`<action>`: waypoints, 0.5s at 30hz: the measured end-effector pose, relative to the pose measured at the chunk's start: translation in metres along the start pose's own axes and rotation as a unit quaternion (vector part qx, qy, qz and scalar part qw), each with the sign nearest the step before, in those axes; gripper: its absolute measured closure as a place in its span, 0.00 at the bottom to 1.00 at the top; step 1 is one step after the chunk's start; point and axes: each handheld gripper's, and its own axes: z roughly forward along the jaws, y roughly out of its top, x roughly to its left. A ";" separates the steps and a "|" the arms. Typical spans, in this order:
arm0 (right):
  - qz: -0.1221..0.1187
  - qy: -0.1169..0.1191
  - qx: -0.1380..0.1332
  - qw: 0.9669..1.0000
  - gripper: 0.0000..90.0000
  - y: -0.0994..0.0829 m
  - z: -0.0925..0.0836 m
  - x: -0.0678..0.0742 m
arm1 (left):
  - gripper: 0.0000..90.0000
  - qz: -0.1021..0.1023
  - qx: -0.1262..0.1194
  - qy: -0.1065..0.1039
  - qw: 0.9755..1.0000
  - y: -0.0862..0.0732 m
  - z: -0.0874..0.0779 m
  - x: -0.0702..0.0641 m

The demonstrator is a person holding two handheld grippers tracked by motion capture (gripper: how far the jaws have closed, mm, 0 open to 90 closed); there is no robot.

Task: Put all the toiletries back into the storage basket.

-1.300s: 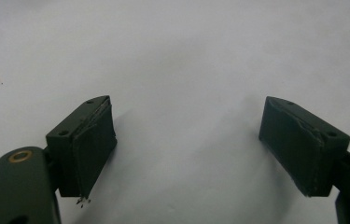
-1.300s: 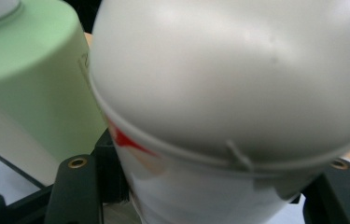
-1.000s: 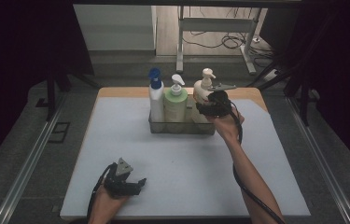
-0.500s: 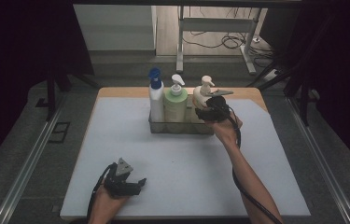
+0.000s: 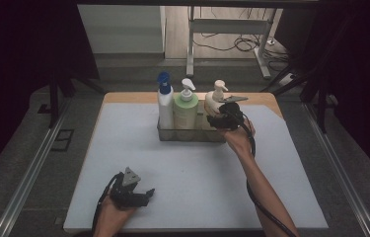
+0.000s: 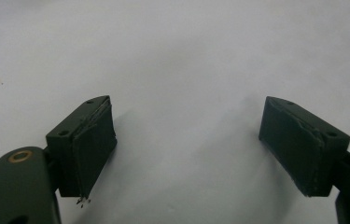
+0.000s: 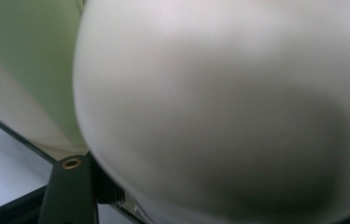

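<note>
A clear tray (image 5: 168, 134) at the back middle of the white mat (image 5: 197, 177) holds a white bottle with a blue cap (image 5: 165, 106), a green pump bottle (image 5: 186, 109) and a cream pump bottle (image 5: 213, 101). My right gripper (image 5: 220, 120) is shut on the cream bottle's body at the tray's right end. In the right gripper view the cream bottle (image 7: 228, 107) presses against one black finger (image 7: 70, 186), with the green bottle (image 7: 23, 65) beside it. My left gripper (image 5: 142, 195) rests open near the mat's front left, its jaws (image 6: 186, 144) wide apart over bare mat.
The mat covers a wooden table whose edge (image 5: 123, 97) shows at the back. Metal rails (image 5: 34, 163) run along both sides of the table. A desk frame and cables (image 5: 232, 44) stand on the floor behind.
My right gripper and the cream bottle have shifted slightly left and down into the tray's right end. The left gripper has stayed in place.
</note>
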 end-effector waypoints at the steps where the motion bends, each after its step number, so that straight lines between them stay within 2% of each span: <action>1: 0.000 0.000 0.000 1.000 0.37 -0.001 0.000 0.000 | 0.20 0.000 0.000 0.000 1.000 0.000 0.000 0.000; 15: 0.001 0.030 0.006 1.000 0.39 -0.011 -0.022 -0.008 | 0.20 -0.001 -0.001 0.000 1.000 0.000 0.000 0.000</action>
